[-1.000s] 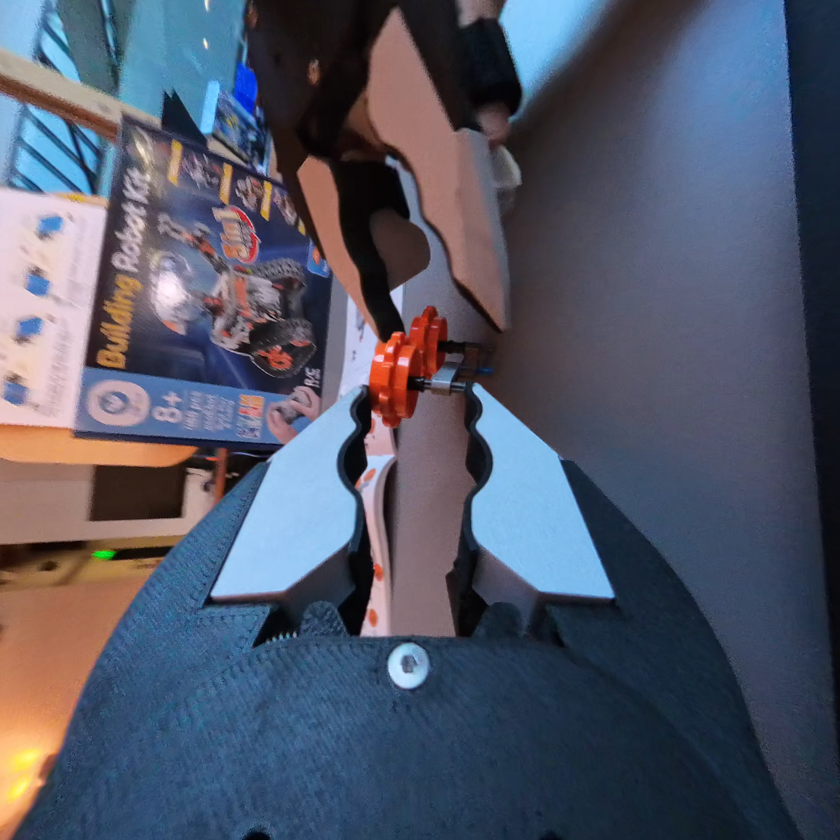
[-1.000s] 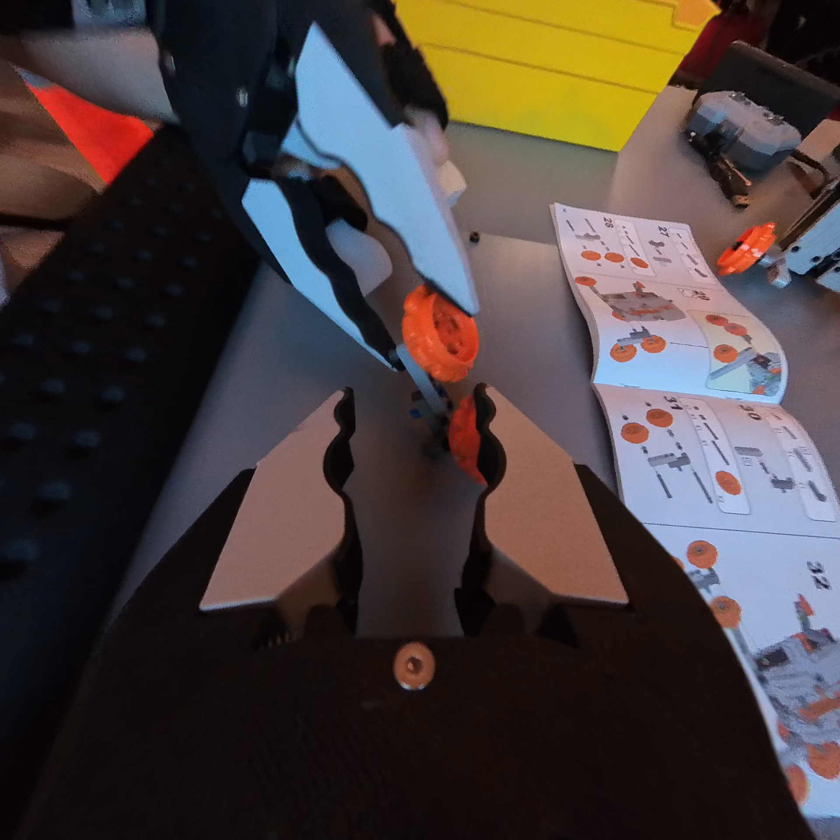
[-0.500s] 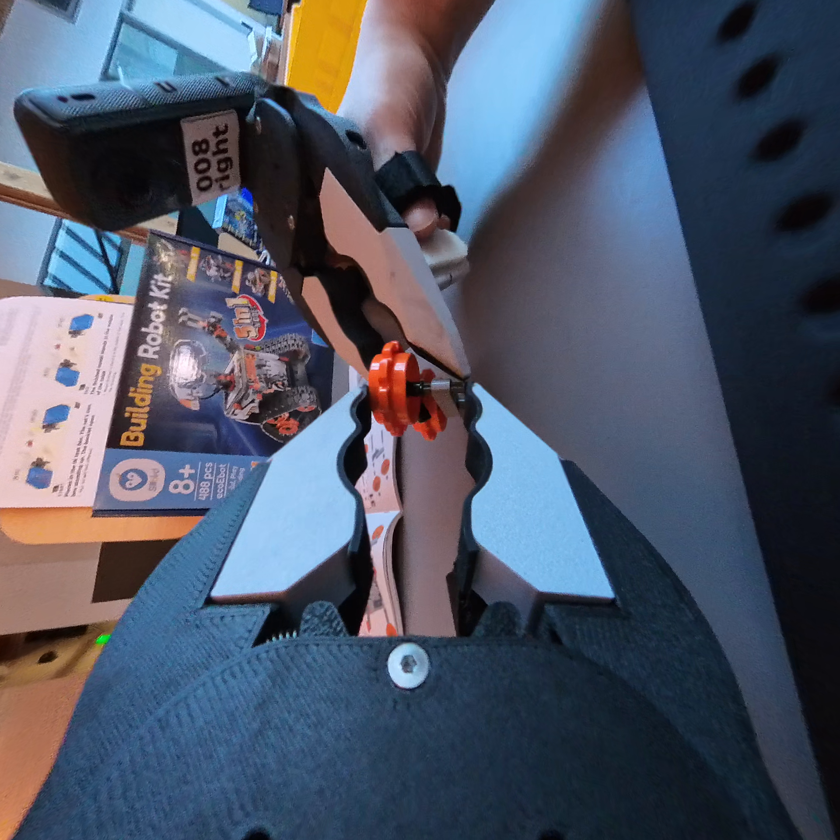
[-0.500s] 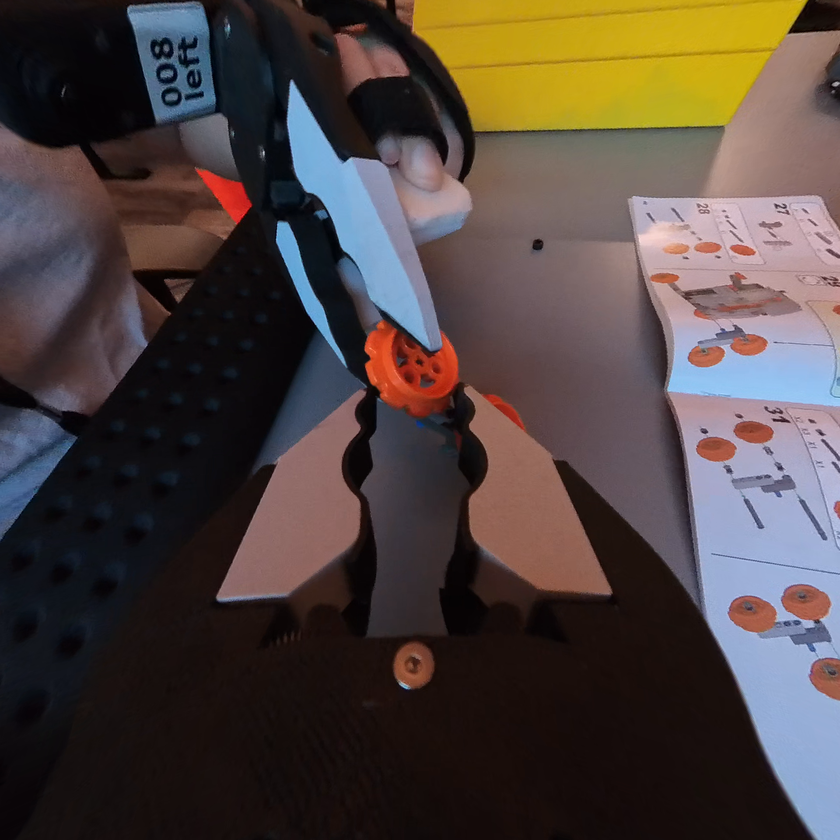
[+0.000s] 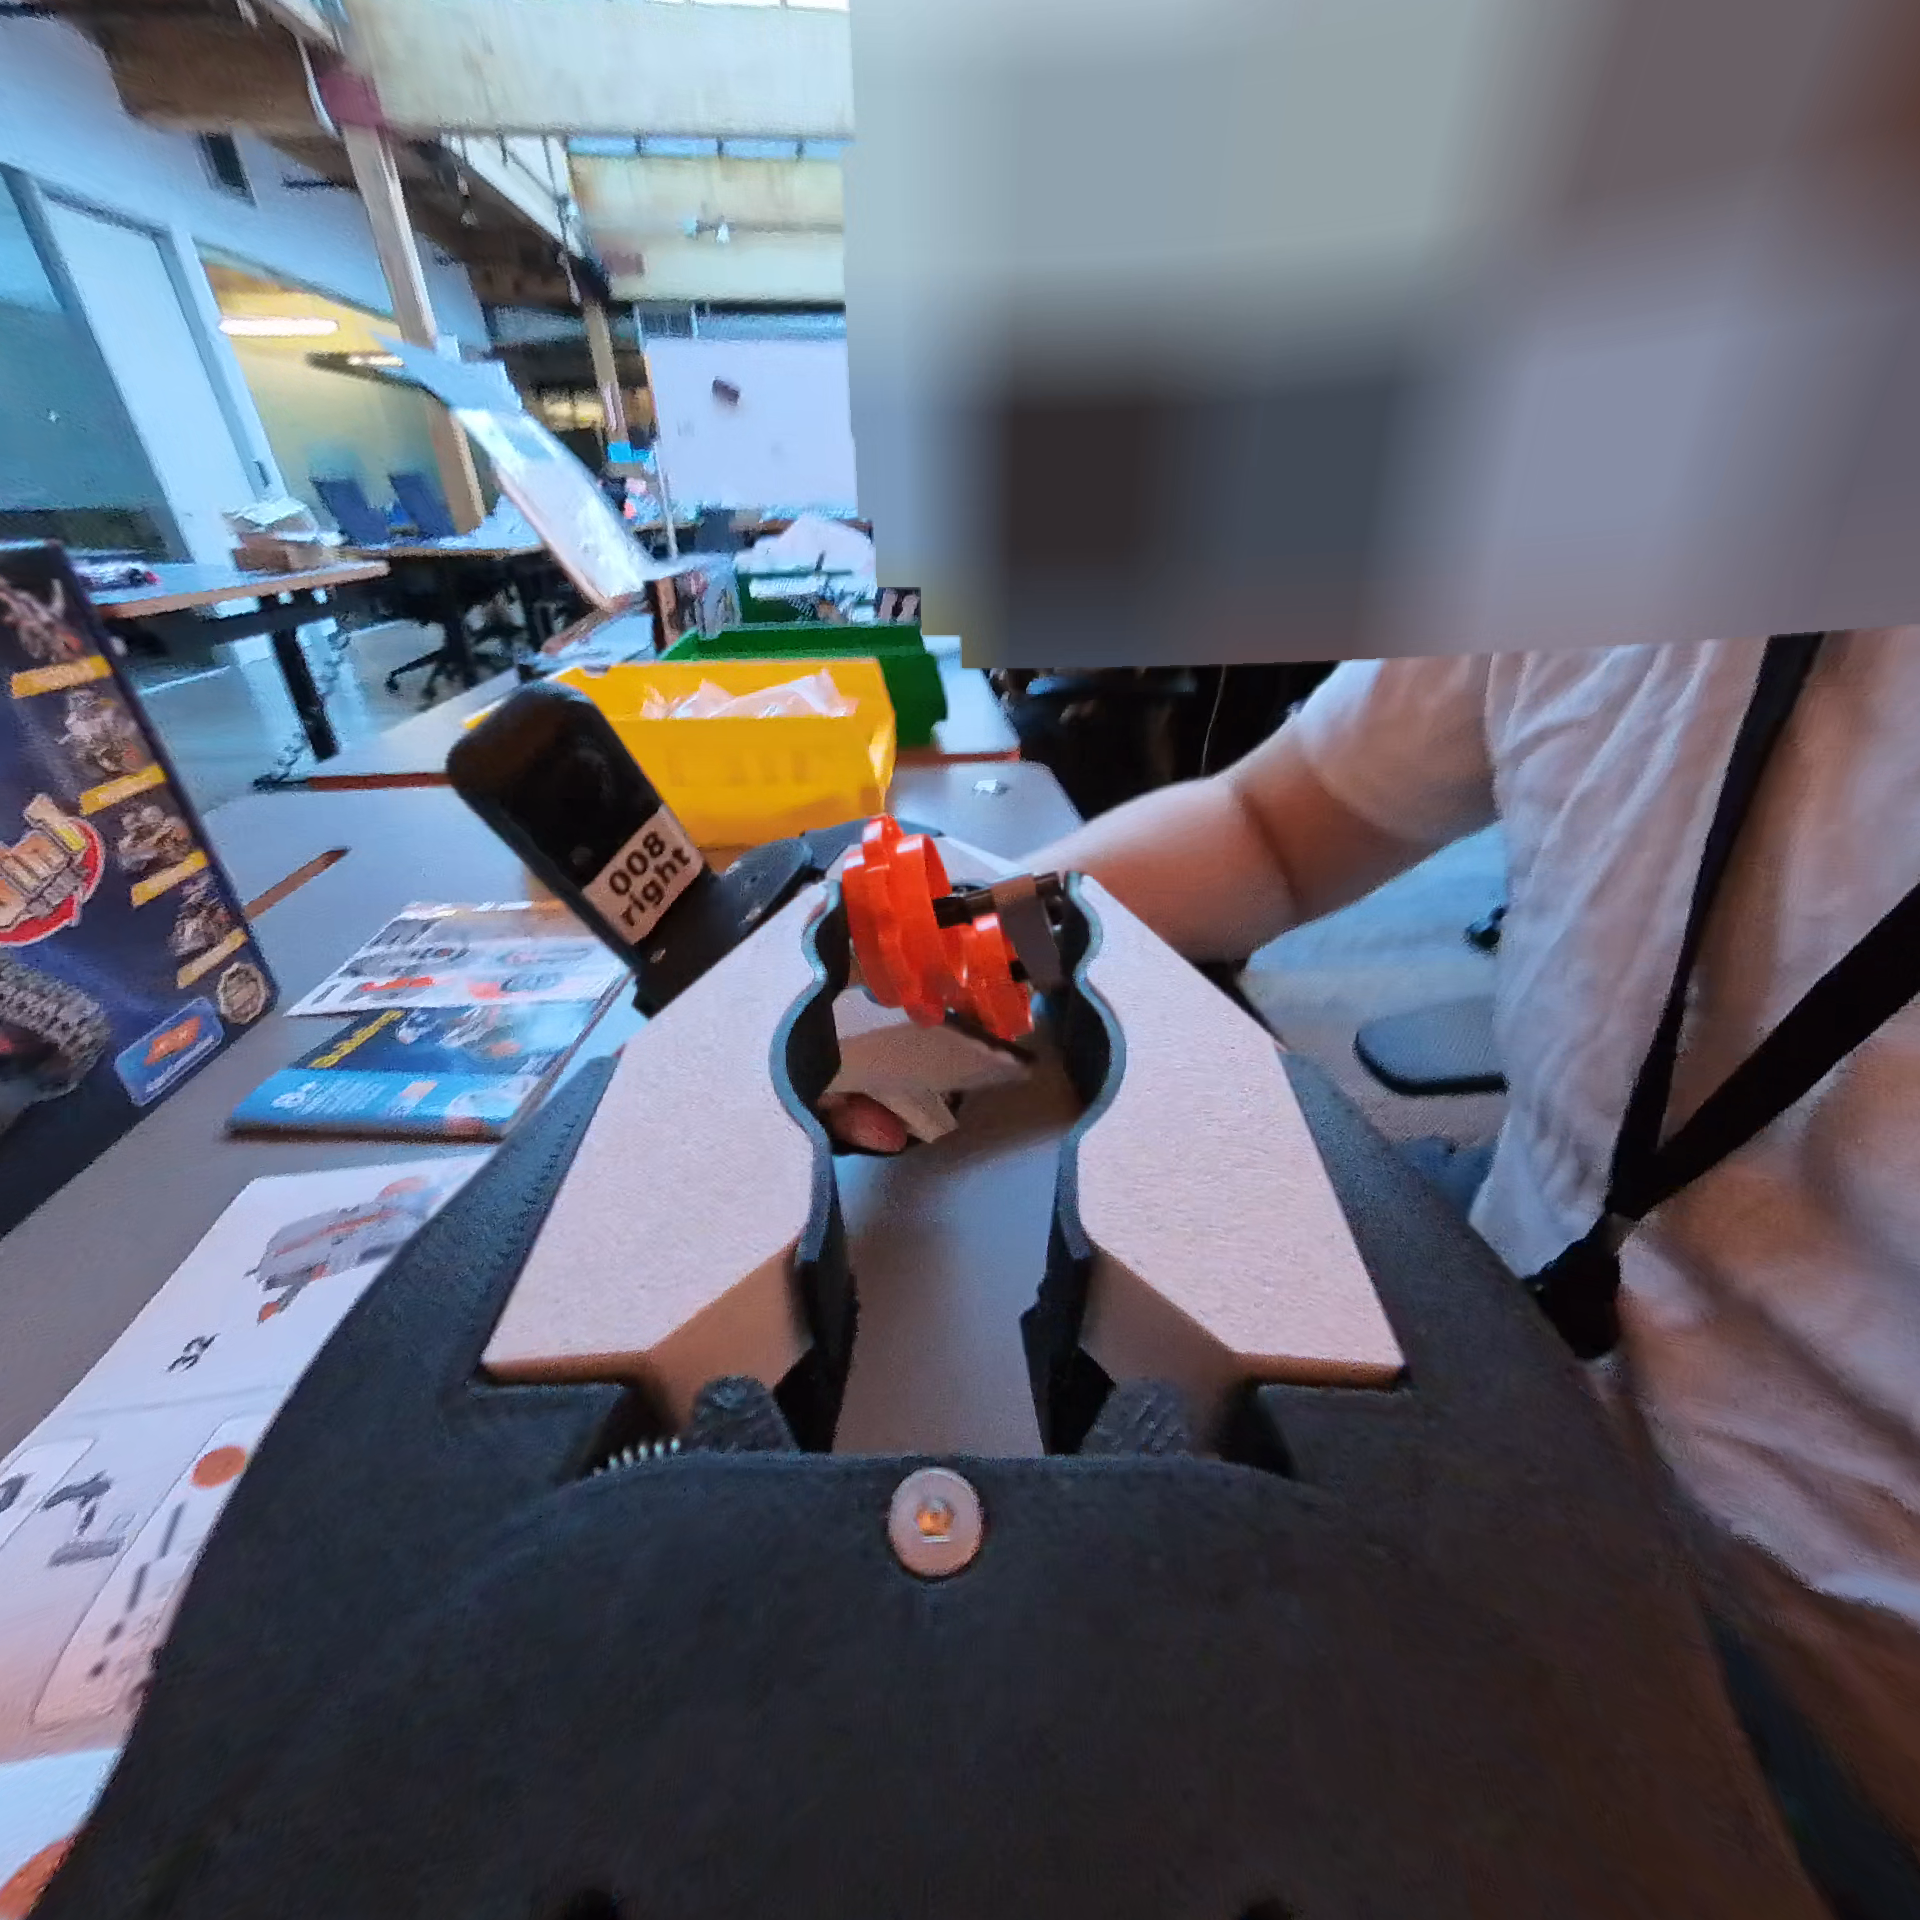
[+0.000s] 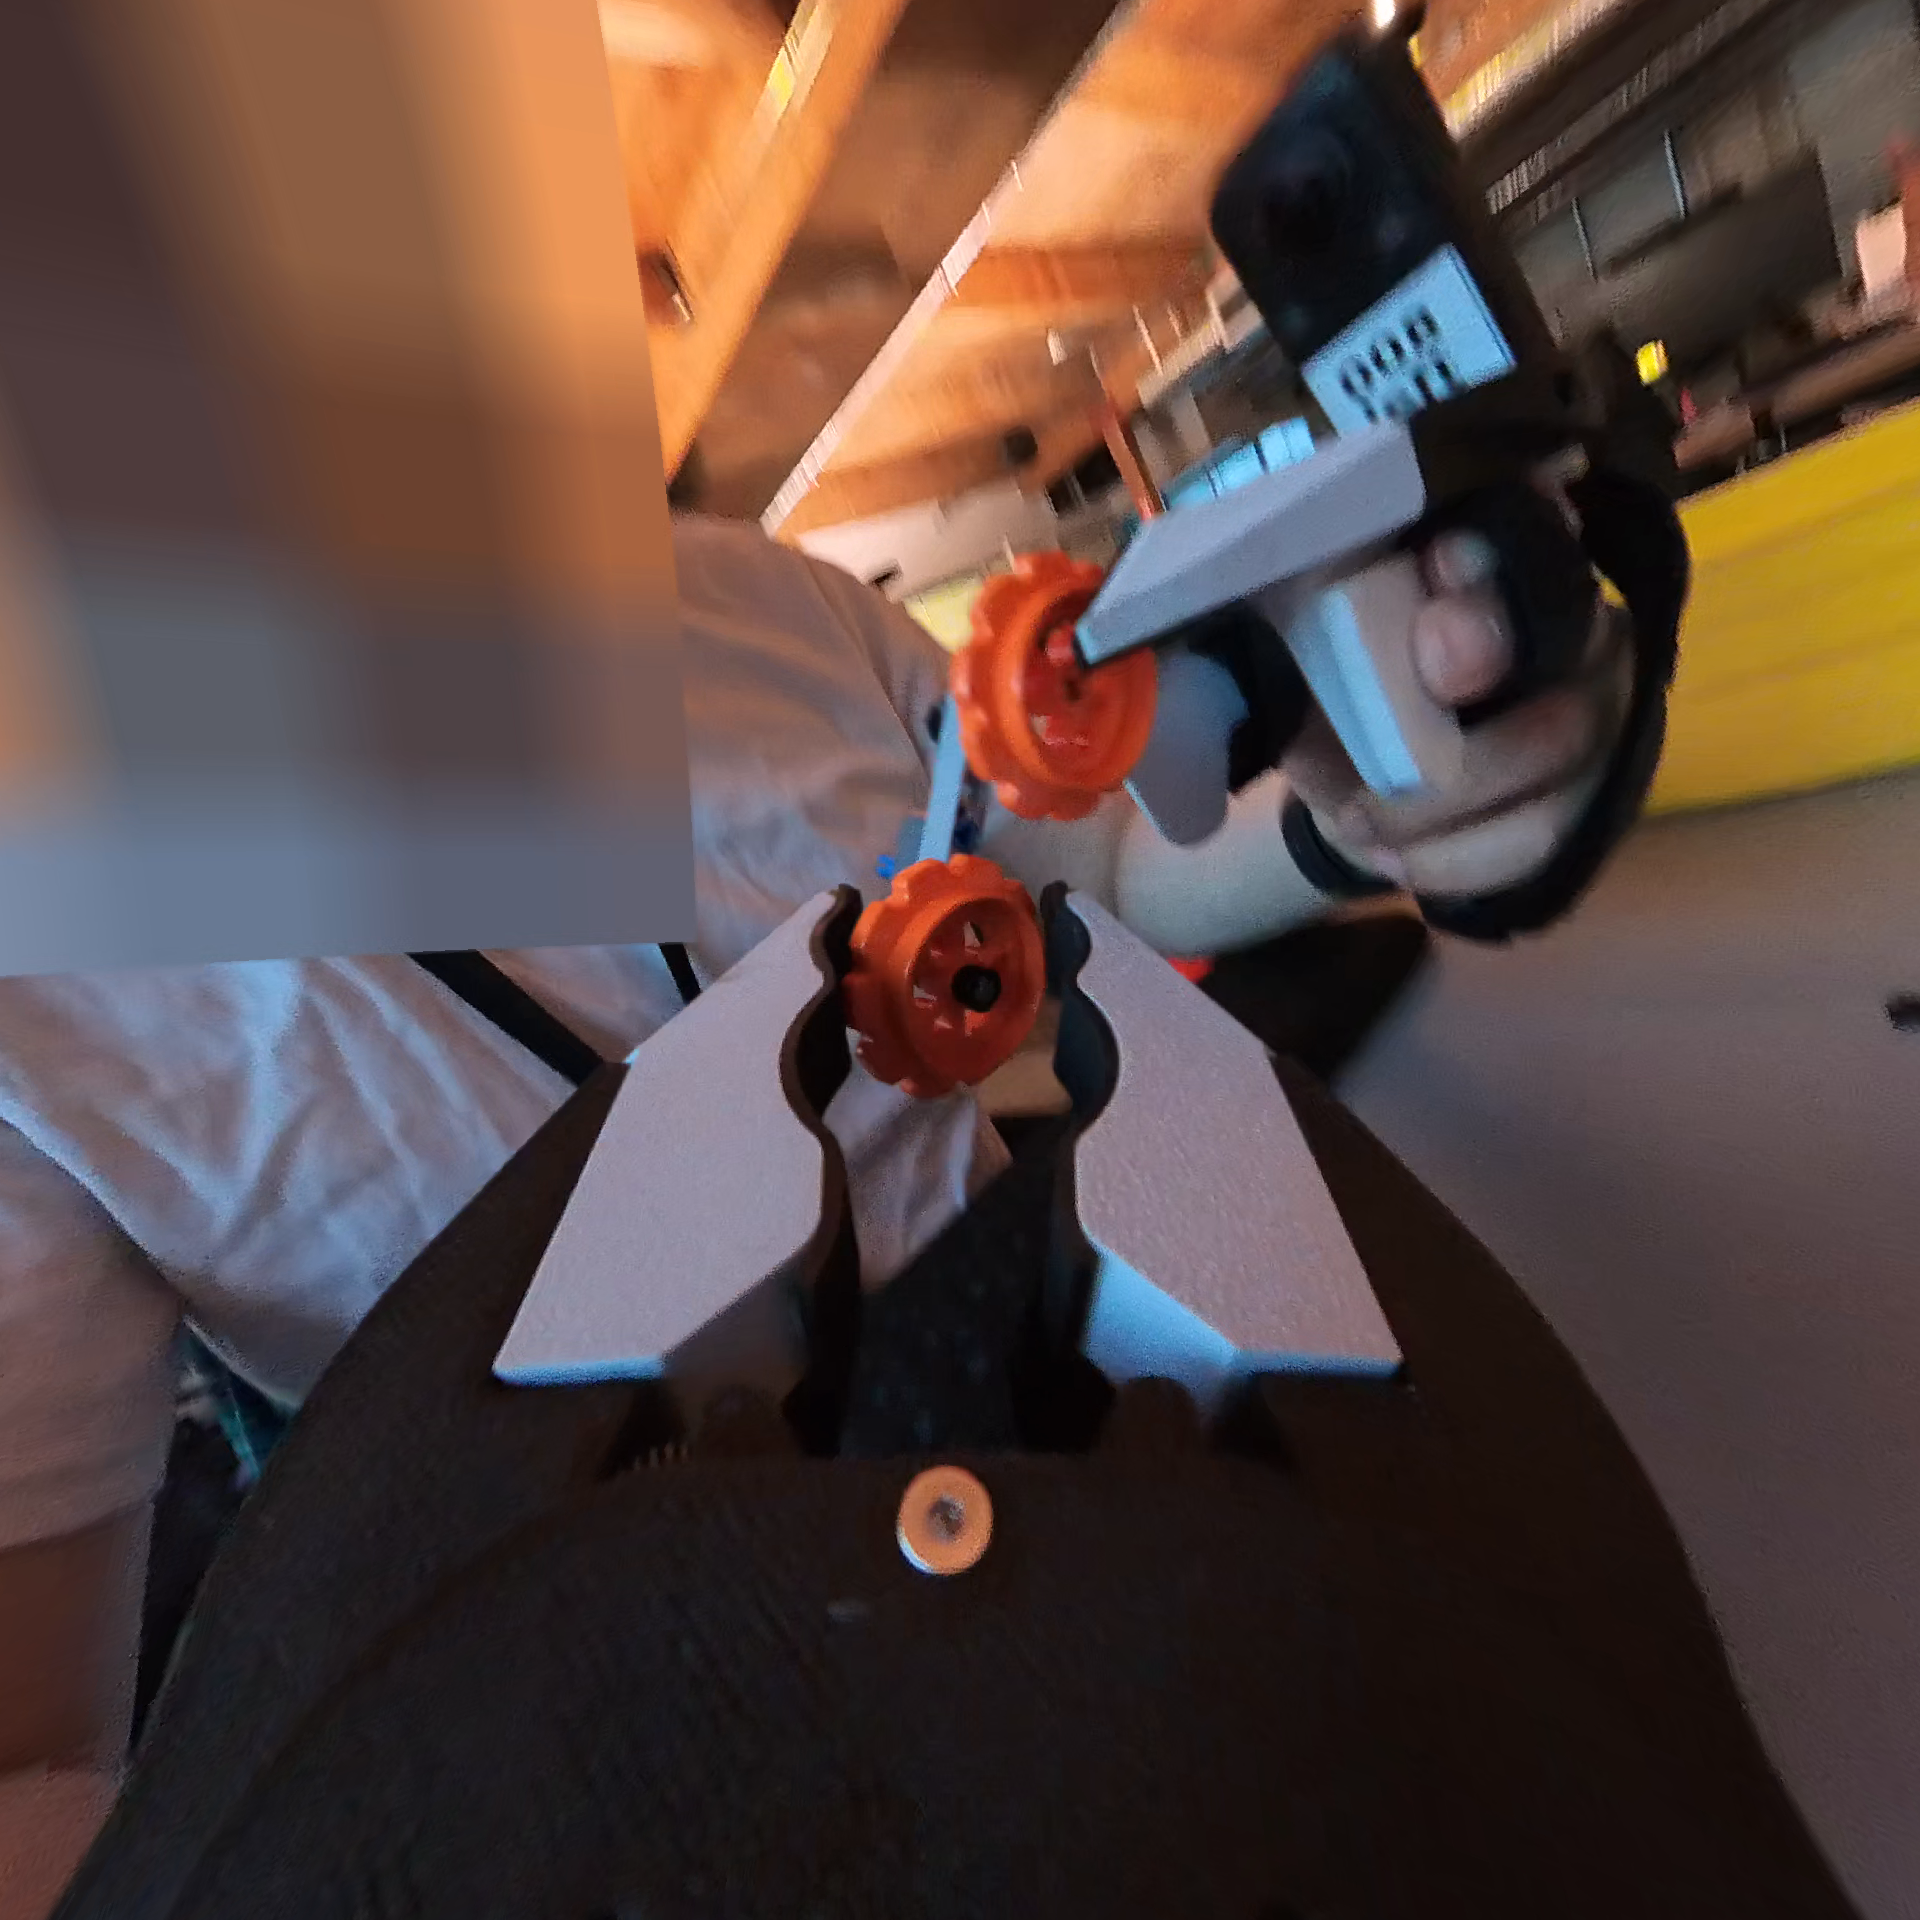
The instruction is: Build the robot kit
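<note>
A small assembly of two orange wheels [image 5: 914,935] on a grey beam is held in the air between both grippers. My left gripper [image 5: 951,914] is shut on one wheel and its axle end. In the right wrist view it [image 6: 1107,717] comes in from the upper right and pinches the upper wheel [image 6: 1049,686]. My right gripper [image 6: 948,925] is shut on the lower wheel [image 6: 945,987]. The grey beam [image 6: 940,800] joins the two wheels. The right gripper's body [image 5: 582,810] shows behind the left fingers.
A person in a white shirt [image 5: 1662,935] sits close behind the assembly. On the grey table [image 5: 416,831] lie instruction booklets [image 5: 436,1029] and an open page [image 5: 208,1351]. A dark kit box [image 5: 94,883] stands left. A yellow bin [image 5: 769,748] and a green bin [image 5: 831,644] stand beyond. Both grippers' tips are close together, under 4 cm apart.
Both grippers have lifted the wheel assembly off the table and swung it up toward the person. The right gripper, open a second ago, has closed on the lower wheel.
</note>
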Demonstrator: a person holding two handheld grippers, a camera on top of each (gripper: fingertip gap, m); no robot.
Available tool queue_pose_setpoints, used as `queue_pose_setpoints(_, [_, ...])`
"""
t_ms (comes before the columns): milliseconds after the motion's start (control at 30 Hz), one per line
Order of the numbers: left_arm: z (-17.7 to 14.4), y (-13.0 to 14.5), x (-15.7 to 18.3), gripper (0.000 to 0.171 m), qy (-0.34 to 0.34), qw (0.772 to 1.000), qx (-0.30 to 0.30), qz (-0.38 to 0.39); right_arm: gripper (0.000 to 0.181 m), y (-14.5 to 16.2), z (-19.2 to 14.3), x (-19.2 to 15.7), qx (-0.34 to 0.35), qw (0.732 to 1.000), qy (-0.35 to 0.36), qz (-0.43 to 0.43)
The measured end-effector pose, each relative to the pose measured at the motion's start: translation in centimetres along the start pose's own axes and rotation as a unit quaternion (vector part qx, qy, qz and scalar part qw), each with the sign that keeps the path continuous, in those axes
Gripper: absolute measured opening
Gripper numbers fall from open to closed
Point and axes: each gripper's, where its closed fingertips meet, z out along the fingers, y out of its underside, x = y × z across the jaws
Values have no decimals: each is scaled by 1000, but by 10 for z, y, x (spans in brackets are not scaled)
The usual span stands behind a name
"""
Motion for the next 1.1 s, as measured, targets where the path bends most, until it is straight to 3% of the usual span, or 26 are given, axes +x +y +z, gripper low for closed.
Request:
queue_pose_setpoints(200, [-7,-20,1,37,49,997,48,-38,34,-36,2,-11,121,989,-67,59])
queue_pose_setpoints(433, [-3,-36,7,34,172,974,84,-120,35,-47,-1,-15,146,985,-70,65])
queue_pose_setpoints(533, [4,-32,-4,34,182,972,79,-129,30,-49,-2,0,150,988,-9,38])
queue_pose_setpoints(633, [10,-28,-12,34,195,967,82,-145,38,-52,-10,14,156,986,62,-22])
queue_pose_setpoints(700, [12,-28,-18,34,200,962,98,-158,26,-55,-15,6,157,985,51,-46])
queue_pose_setpoints(833, [14,-31,-24,34,205,955,129,-171,22,-51,-15,5,135,989,44,-45])
queue_pose_setpoints(1100, [17,-40,-18,34,222,946,160,-173,12,-58,-8,-3,180,984,0,3])
